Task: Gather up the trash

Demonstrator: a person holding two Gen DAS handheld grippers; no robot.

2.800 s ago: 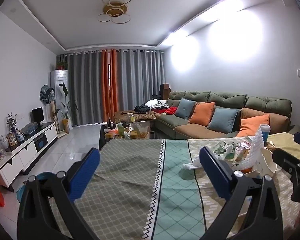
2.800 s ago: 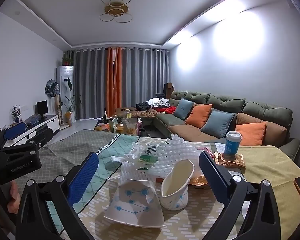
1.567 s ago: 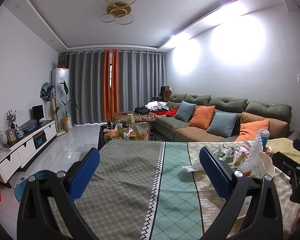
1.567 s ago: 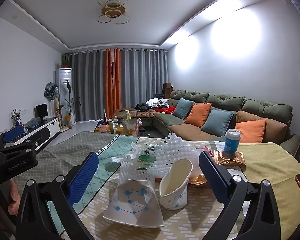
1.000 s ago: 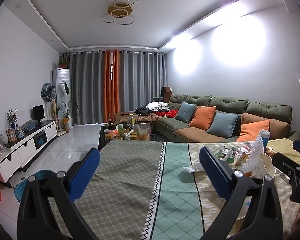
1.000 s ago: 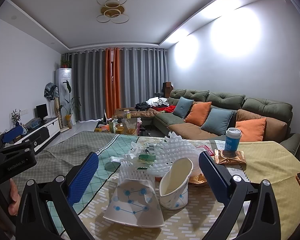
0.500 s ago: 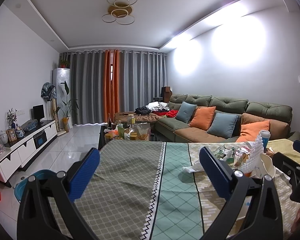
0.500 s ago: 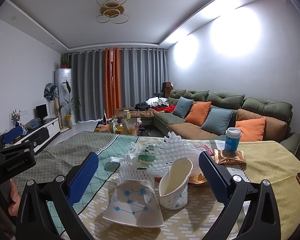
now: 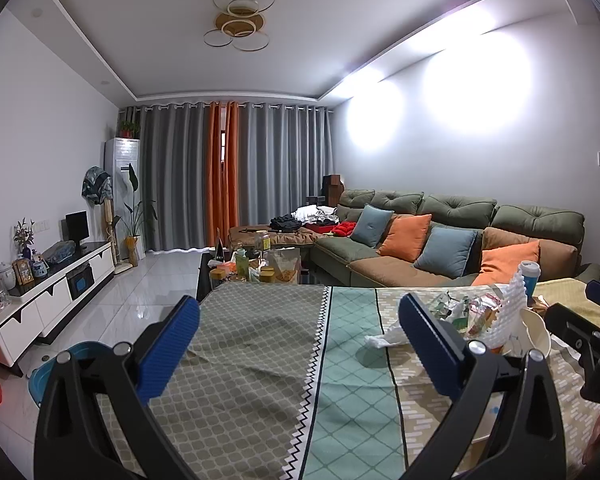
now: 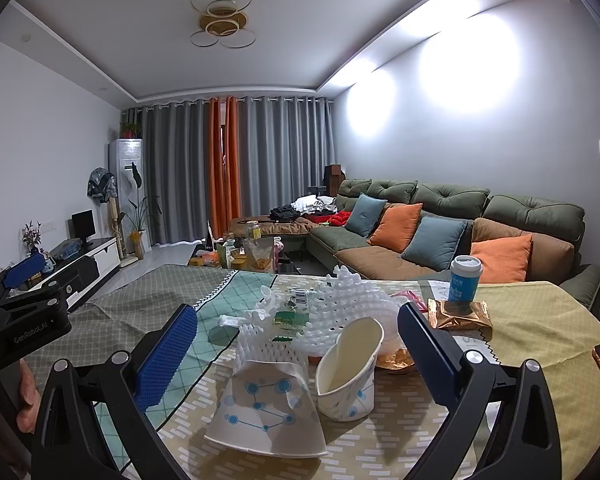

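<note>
Right gripper open, hovering over 2 paper cups, foam netting behind.

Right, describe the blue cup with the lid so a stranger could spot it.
Start at the table, on its far side near the sofa. The blue cup stands upright on a shiny bronze wrapper. Unlike the crushed white paper cups nearer, it is lidded and intact.

Table, patterned cloth: paper cups, foam netting, wrappers.
</note>
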